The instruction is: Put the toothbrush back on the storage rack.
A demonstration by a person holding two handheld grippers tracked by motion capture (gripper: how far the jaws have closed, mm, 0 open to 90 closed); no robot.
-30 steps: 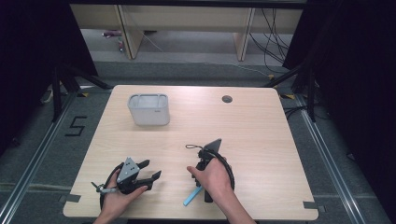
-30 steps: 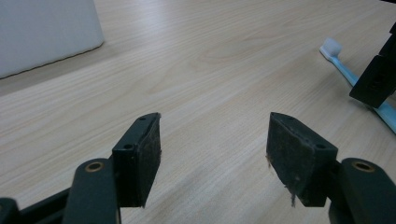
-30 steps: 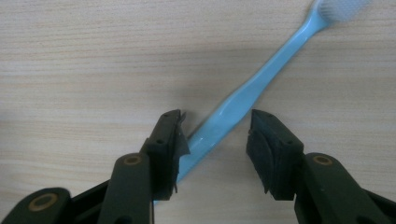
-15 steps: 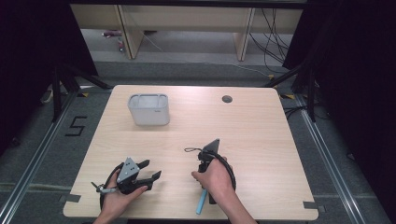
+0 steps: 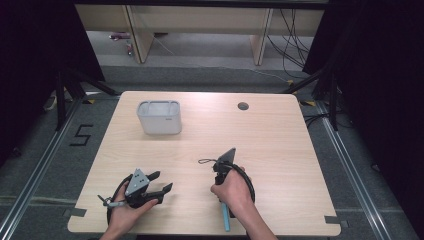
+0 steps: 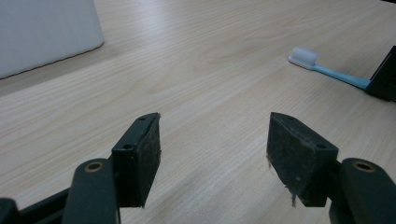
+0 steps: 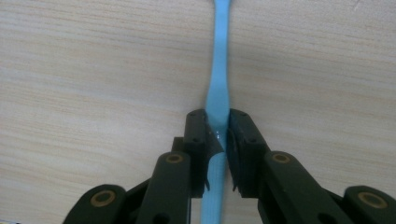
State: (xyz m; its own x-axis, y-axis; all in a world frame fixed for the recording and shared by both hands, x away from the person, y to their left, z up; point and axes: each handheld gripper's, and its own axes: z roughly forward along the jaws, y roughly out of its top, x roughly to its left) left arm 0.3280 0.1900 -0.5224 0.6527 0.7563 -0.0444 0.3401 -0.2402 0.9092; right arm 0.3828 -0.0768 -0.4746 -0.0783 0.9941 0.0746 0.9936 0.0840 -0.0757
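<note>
Broadly, the wooden table (image 5: pixel 280 150) takes up most of the high view, its pale top bare apart from a few things. Toward its far left stands a grey box (image 5: pixel 159 117), upright and open at the top, well apart from both hands; its pale wall also fills the upper left corner of the left gripper view. A small round hole (image 5: pixel 243 106) sits in the tabletop near the far edge.

Nearer the person, the left gripper (image 5: pixel 161 186) lies low over the table in the left hand (image 5: pixel 127 216), its jaws spread wide with nothing between them; in the left gripper view only bare wood lies between the two black pads (image 6: pixel 144 154).

The right gripper (image 7: pixel 217 133), held in the right hand (image 5: pixel 232 192), has just been closing its jaws, and they are now clenched on the handle of a blue toothbrush (image 7: pixel 218 88). The toothbrush lies flat on the table near the front edge, right of the middle, its handle end (image 5: pixel 226 220) sticking out toward the person below the hand. In the left gripper view its white head (image 6: pixel 303 56) rests on the wood.
</note>
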